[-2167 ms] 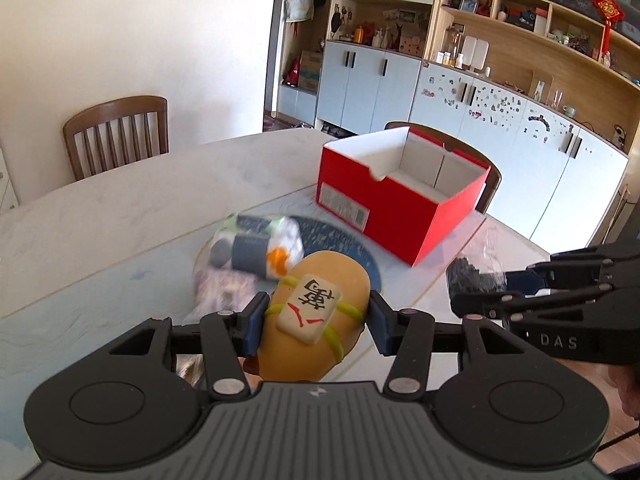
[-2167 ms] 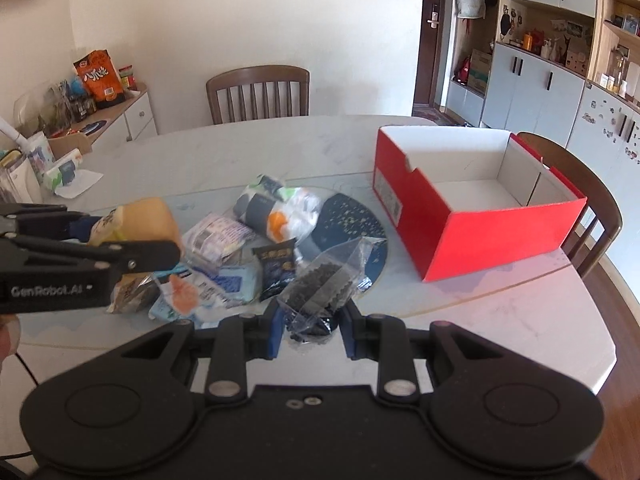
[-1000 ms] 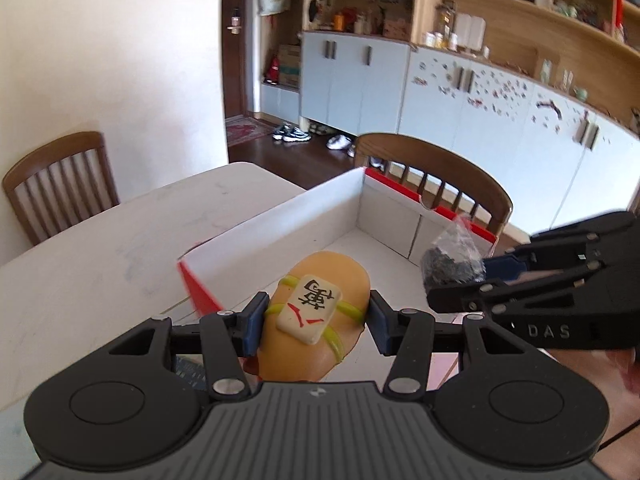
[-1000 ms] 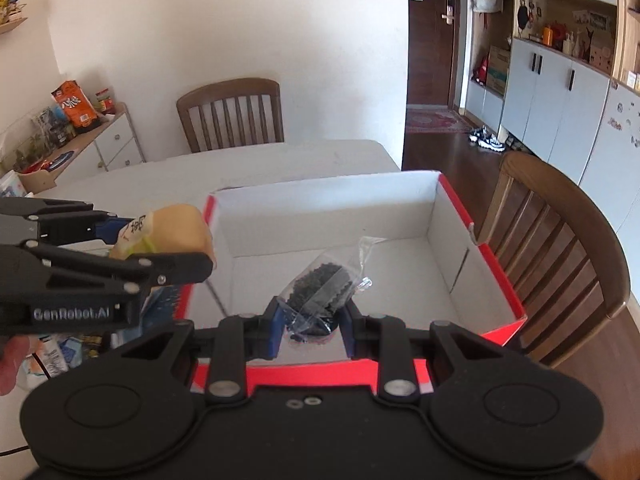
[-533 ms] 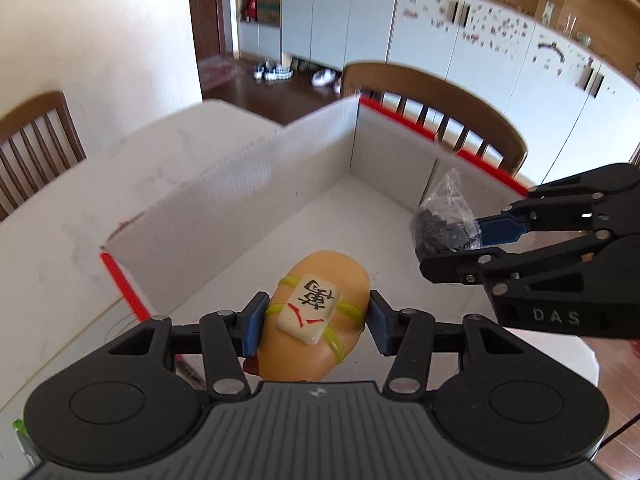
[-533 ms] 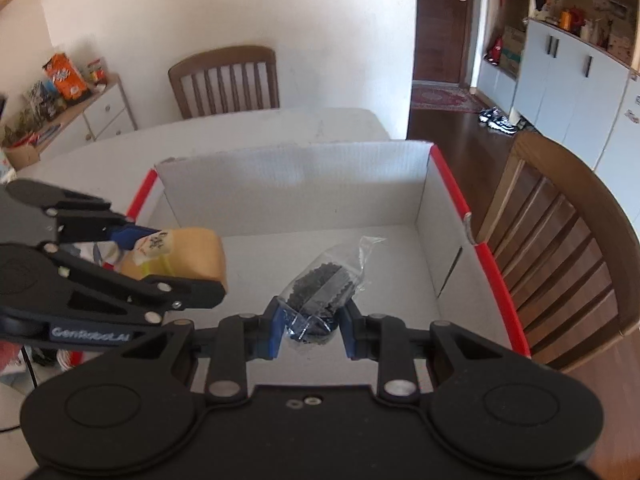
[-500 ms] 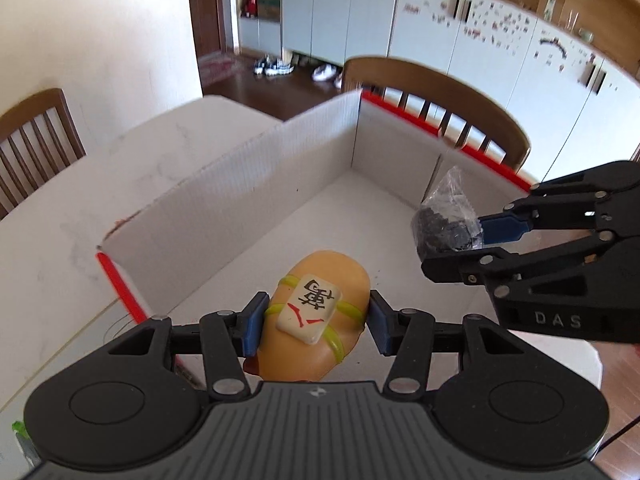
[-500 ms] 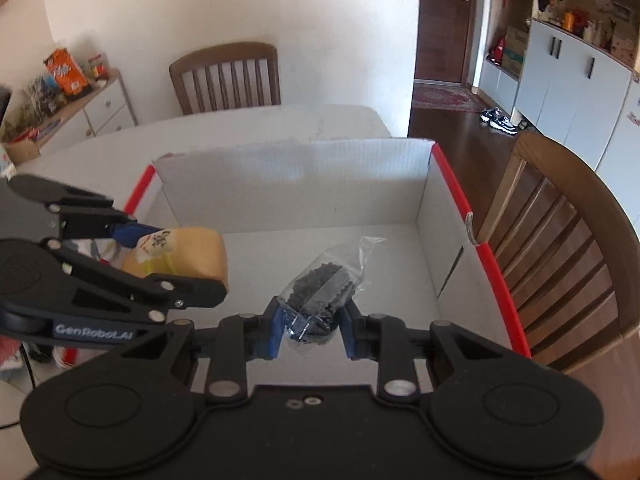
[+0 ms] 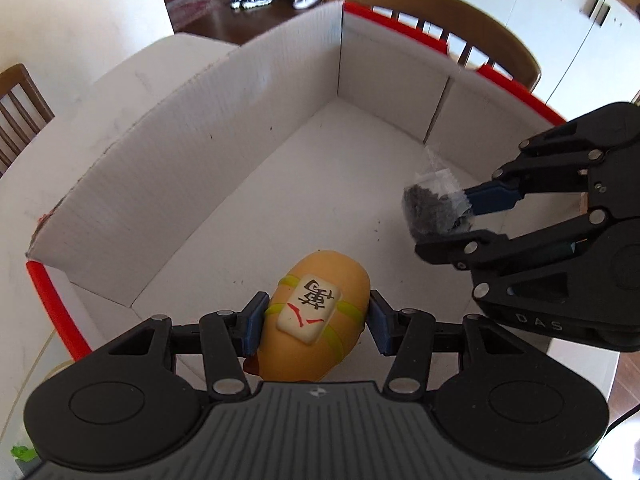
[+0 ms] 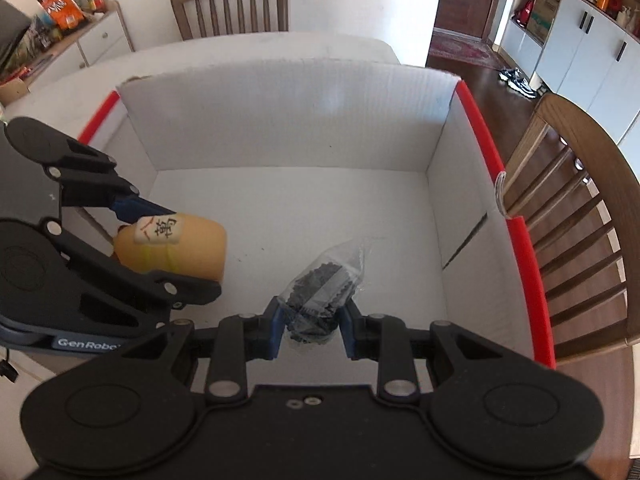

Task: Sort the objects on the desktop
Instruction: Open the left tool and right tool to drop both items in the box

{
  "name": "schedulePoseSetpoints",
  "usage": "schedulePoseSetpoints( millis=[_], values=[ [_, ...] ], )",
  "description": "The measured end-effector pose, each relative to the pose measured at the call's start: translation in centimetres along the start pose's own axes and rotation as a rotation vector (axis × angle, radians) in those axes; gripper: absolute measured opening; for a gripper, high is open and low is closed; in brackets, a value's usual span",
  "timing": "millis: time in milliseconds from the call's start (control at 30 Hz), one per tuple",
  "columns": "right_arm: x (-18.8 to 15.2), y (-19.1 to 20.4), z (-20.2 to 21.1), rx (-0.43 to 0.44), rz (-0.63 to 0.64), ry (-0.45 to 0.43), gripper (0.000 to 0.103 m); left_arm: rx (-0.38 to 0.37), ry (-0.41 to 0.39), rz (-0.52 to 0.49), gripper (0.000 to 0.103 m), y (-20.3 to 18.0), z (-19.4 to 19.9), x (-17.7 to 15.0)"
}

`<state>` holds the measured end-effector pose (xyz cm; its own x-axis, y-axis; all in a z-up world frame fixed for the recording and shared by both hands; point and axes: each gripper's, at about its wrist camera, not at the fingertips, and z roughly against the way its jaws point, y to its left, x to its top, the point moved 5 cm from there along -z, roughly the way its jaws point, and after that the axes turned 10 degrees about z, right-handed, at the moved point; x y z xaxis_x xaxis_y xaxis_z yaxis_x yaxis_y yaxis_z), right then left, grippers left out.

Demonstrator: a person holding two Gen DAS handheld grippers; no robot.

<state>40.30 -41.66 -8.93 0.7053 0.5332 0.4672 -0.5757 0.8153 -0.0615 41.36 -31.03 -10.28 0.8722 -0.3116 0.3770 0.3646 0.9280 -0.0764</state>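
My left gripper [image 9: 315, 322] is shut on a tan egg-shaped toy [image 9: 320, 304] with a white mahjong tile on top, held low inside the red shoebox [image 9: 192, 168]. My right gripper [image 10: 312, 326] is shut on a clear bag of dark pieces [image 10: 326, 292], held over the box floor [image 10: 320, 204]. In the left wrist view the right gripper [image 9: 464, 216] and its bag [image 9: 434, 210] are at the right. In the right wrist view the left gripper [image 10: 168, 240] and the toy [image 10: 172, 246] are at the left.
The box has white inner walls and a red rim [image 10: 516, 232]. It stands on a white table [image 10: 248, 44]. A wooden chair [image 10: 580, 232] is right of the box and another [image 10: 230, 4] is beyond the table. A sideboard with snacks [image 10: 60, 16] stands far left.
Both grippers have moved down and forward into the box with their loads. The box walls now fill both views. Neither grip has changed.
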Motion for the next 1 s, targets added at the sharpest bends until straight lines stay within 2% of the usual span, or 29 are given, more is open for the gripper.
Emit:
schedulePoseSetpoints(
  millis=[200, 333, 400, 467, 567, 1000],
  values=[
    [-0.5, 0.3, -0.5, 0.000, 0.011, 0.022, 0.029, 0.006, 0.034, 0.027, 0.053, 0.6, -0.7, -0.3],
    [-0.7, 0.5, -0.5, -0.015, 0.038, 0.023, 0.037, 0.013, 0.043, 0.040, 0.055, 0.8, -0.5, -0.4],
    [-0.7, 0.5, -0.2, -0.018, 0.038, 0.019, 0.039, 0.009, 0.046, 0.046, 0.063, 0.9, -0.5, -0.4],
    [-0.8, 0.4, 0.0, -0.018, 0.038, 0.013, 0.043, 0.002, 0.047, 0.060, 0.066, 0.9, -0.3, -0.3],
    [-0.8, 0.1, 0.8, -0.020, 0.033, -0.006, 0.050, -0.024, 0.025, 0.082, 0.066, 1.1, 0.5, -0.3],
    [-1.0, 0.3, 5.5, 0.008, 0.043, -0.101, 0.050, -0.094, -0.139, 0.129, 0.066, 0.4, 5.9, -1.1]
  ],
)
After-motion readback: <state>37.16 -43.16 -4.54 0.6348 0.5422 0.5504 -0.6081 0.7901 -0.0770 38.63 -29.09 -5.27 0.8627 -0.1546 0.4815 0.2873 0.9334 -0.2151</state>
